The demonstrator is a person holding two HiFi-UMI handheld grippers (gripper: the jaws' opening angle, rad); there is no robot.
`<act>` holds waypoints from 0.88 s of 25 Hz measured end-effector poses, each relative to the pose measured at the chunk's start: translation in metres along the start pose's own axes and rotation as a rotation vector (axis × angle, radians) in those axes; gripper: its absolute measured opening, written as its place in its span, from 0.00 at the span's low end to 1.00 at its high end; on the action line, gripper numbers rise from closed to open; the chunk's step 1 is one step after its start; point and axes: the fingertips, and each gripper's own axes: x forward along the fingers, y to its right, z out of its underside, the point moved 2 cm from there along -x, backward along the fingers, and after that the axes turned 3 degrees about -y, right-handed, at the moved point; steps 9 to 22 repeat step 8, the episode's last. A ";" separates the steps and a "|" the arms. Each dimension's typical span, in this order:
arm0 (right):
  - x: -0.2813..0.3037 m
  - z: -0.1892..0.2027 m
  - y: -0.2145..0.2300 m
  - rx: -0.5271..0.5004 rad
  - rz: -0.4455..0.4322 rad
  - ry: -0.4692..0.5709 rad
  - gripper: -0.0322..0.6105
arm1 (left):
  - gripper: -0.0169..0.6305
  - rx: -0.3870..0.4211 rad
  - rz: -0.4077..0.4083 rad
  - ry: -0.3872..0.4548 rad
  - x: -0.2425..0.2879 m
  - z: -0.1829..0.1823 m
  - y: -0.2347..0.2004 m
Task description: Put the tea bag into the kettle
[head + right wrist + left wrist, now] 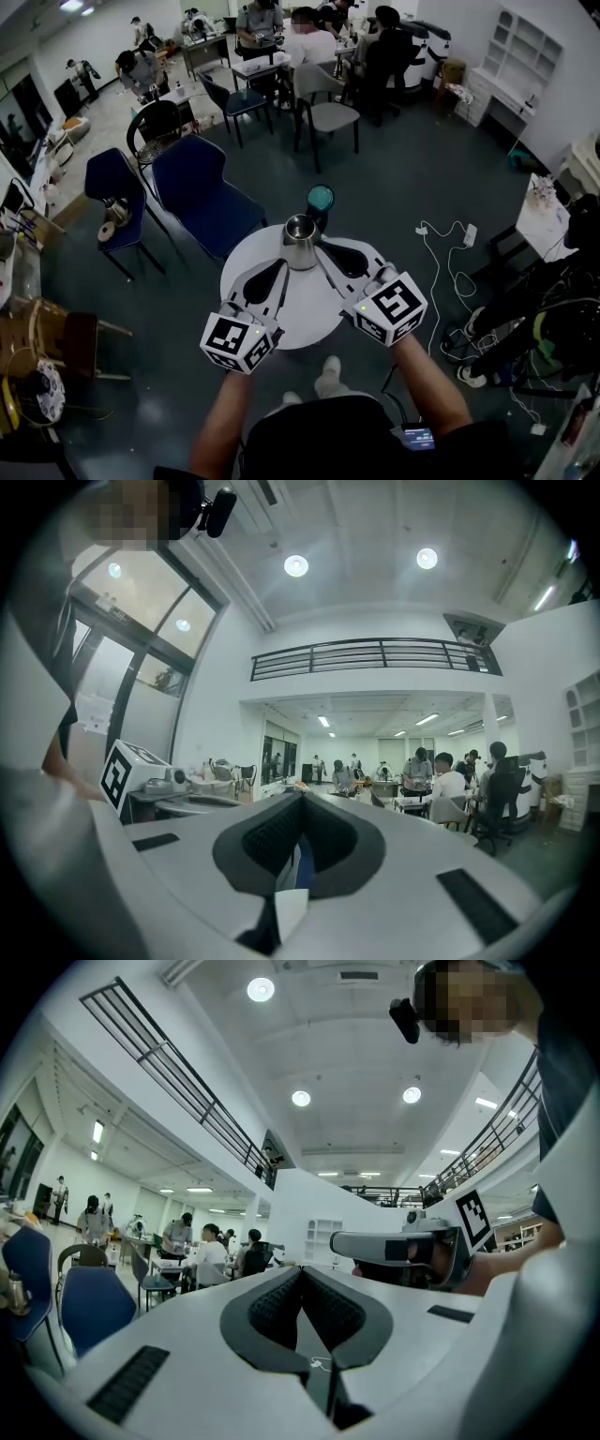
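Two grippers, both with jaws together.

1. Right gripper [302, 797]: the jaws are pressed shut on the tea bag [292, 911]. It is a thin white piece wedged low between the ribbed pads, with a strip of blue above it in the same slot. Nothing more of the bag shows in any view.
2. Left gripper [302, 1274]: the jaws are closed, pad against pad, with no item held. A tiny pale thread shows in the slit below the pads, too small to name.
3. Each gripper shows in the other's view, marker cube foremost.
4. Kettle [300, 242]: bare metal, upright and open at the top. It stands on the far part of the table [302, 314]. The two grippers angle in toward it from either side, left tip just beside its left flank and right tip just beside its right. Both are outside the rim.
5. Teal disc [320, 199]: round, just beyond the kettle on a dark stem. What it is cannot be told.
6. Table: round, white, small. The grippers hang over its near half.
7. Forearms [427, 375]: bare, one behind each cube.
8. Blue chairs [208, 202]: two, beyond the table to the left.
9. White cables [450, 253]: loose on the dark floor to the right.
10. Seated people at desks across the room, backs mostly turned.
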 end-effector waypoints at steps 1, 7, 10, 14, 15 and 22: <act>-0.002 0.000 -0.007 0.000 0.004 0.001 0.08 | 0.05 0.002 0.004 0.000 -0.006 0.001 0.002; -0.011 -0.006 -0.047 0.001 0.013 0.004 0.08 | 0.05 0.006 0.020 0.002 -0.045 -0.005 0.010; -0.012 -0.008 -0.054 0.001 0.013 0.003 0.08 | 0.05 0.007 0.021 0.003 -0.052 -0.006 0.011; -0.012 -0.008 -0.054 0.001 0.013 0.003 0.08 | 0.05 0.007 0.021 0.003 -0.052 -0.006 0.011; -0.012 -0.008 -0.054 0.001 0.013 0.003 0.08 | 0.05 0.007 0.021 0.003 -0.052 -0.006 0.011; -0.012 -0.008 -0.054 0.001 0.013 0.003 0.08 | 0.05 0.007 0.021 0.003 -0.052 -0.006 0.011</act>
